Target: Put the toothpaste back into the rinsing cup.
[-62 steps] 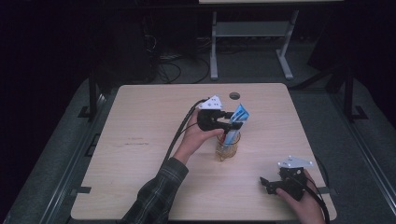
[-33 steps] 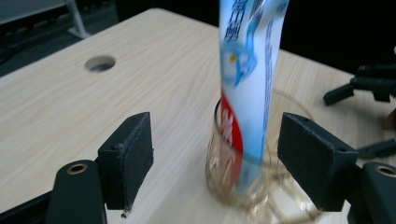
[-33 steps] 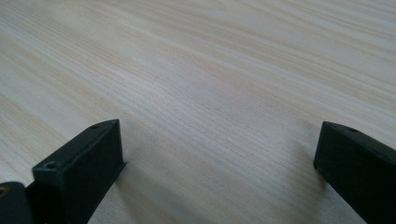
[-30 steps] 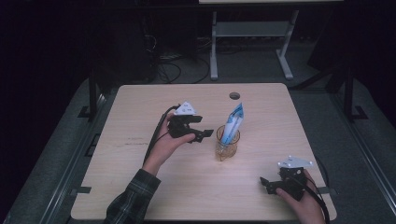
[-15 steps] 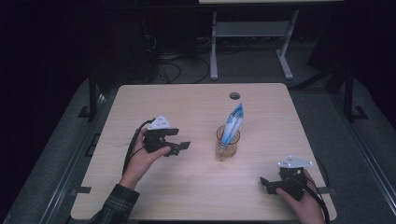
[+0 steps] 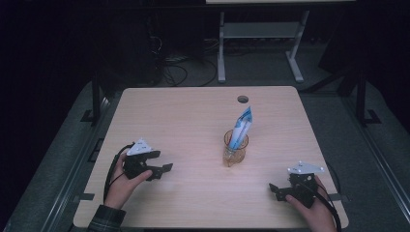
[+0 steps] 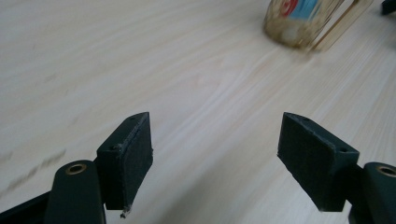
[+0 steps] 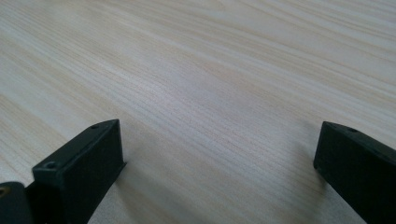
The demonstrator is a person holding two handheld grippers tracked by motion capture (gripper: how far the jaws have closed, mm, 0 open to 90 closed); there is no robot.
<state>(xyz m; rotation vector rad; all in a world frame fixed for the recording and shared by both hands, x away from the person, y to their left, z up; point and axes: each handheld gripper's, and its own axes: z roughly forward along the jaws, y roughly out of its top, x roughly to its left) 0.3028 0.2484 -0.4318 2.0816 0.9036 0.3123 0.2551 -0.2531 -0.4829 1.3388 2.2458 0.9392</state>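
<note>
A glass (image 6: 235,149) holding a blue-and-white pouch (image 6: 241,127) stands upright on the wooden counter (image 6: 193,116), right of centre and between the two hands. The pouch leans out over the glass's rim toward the far edge. The left claw (image 6: 164,169) hovers near the counter's left edge, jaws spread wide and gripping nothing, well apart from the glass; in the left gripper view the glass (image 7: 308,23) shows blurred at the top right. The right claw (image 6: 273,189) rests by the near right corner, jaws likewise wide open over bare wood.
</note>
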